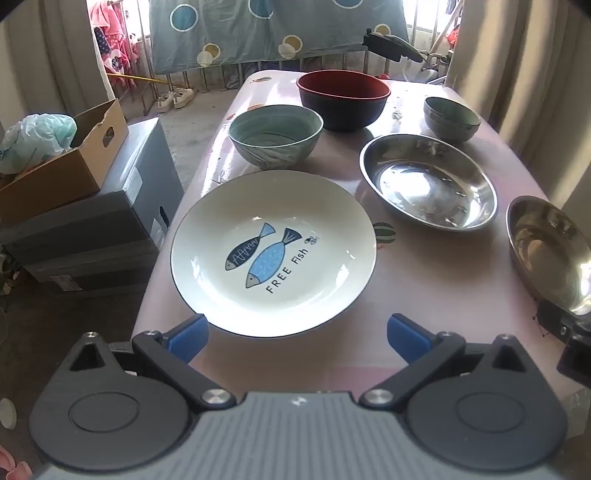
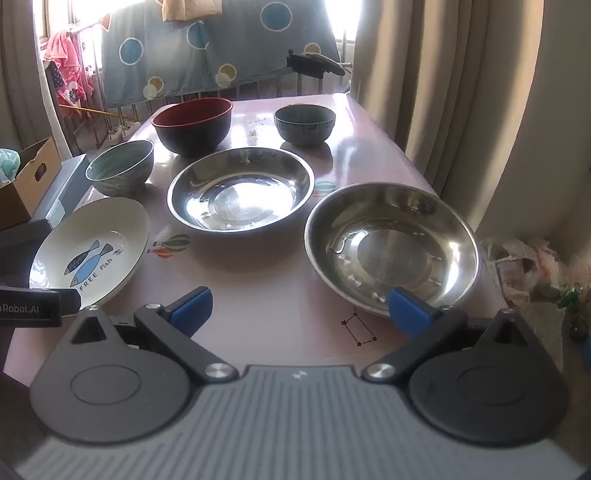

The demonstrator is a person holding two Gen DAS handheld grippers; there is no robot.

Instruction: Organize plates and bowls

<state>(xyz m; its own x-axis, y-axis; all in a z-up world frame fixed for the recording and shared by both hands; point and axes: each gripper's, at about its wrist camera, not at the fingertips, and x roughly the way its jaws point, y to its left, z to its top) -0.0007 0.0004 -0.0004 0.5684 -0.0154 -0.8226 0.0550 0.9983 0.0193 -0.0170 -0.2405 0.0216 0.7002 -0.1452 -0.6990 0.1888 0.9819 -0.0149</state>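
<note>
A white plate with two blue fish (image 1: pixel 273 253) (image 2: pixel 88 251) lies near the table's front left edge. My left gripper (image 1: pixel 297 334) hangs open just in front of it, holding nothing. Two steel dishes sit to the right: the farther steel dish (image 1: pixel 428 182) (image 2: pixel 240 188) and the nearer steel dish (image 1: pixel 550 254) (image 2: pixel 391 247). My right gripper (image 2: pixel 301 312) is open above the bare table, its right fingertip in front of the nearer dish's rim. Behind stand a green marbled bowl (image 1: pixel 275 134) (image 2: pixel 120 168), a red-and-black bowl (image 1: pixel 343 98) (image 2: pixel 192 123) and a small dark green bowl (image 1: pixel 452 118) (image 2: pixel 304 123).
The pink table (image 1: pixel 424 295) (image 2: pixel 258 295) has curtains (image 2: pixel 461 110) along its right side. Left of the table stand grey boxes (image 1: pixel 110 221) with a cardboard box (image 1: pixel 66 166) on top. A railing with a hung blue sheet (image 1: pixel 258 33) is behind. Plastic bags (image 2: pixel 528 266) lie on the floor at right.
</note>
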